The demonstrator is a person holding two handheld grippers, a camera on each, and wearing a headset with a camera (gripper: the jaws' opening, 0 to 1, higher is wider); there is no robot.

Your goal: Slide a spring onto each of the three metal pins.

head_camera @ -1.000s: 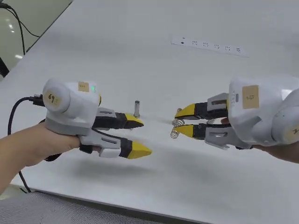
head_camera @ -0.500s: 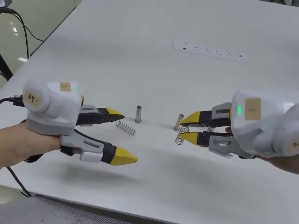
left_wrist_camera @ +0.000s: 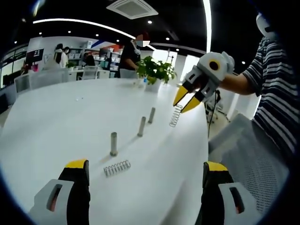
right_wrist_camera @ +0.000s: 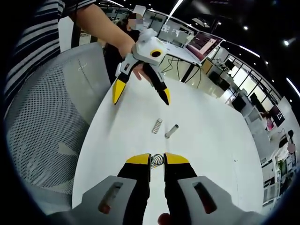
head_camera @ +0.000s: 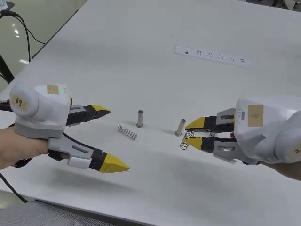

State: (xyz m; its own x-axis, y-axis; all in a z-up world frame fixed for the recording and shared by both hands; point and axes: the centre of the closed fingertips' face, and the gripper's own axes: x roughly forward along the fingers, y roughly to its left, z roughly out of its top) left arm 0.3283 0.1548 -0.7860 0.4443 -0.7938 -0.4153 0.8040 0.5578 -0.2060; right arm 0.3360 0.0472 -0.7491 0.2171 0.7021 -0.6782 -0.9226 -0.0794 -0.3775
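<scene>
White table (head_camera: 141,56); two grippers above it. The left gripper (head_camera: 114,139) gapes wide, empty; the right gripper (head_camera: 189,135) pinches one spring (head_camera: 184,141). Three upright metal pins (left_wrist_camera: 141,126) stand in a row. A second spring (head_camera: 127,132) lies just beside one.

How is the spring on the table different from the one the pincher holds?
The loose spring lies flat on the table, untouched; the held spring hangs from the right gripper, pinched at one end. The loose spring sits by one pin, the held spring by another pin. Both are wire coils, on no pin yet.
</scene>
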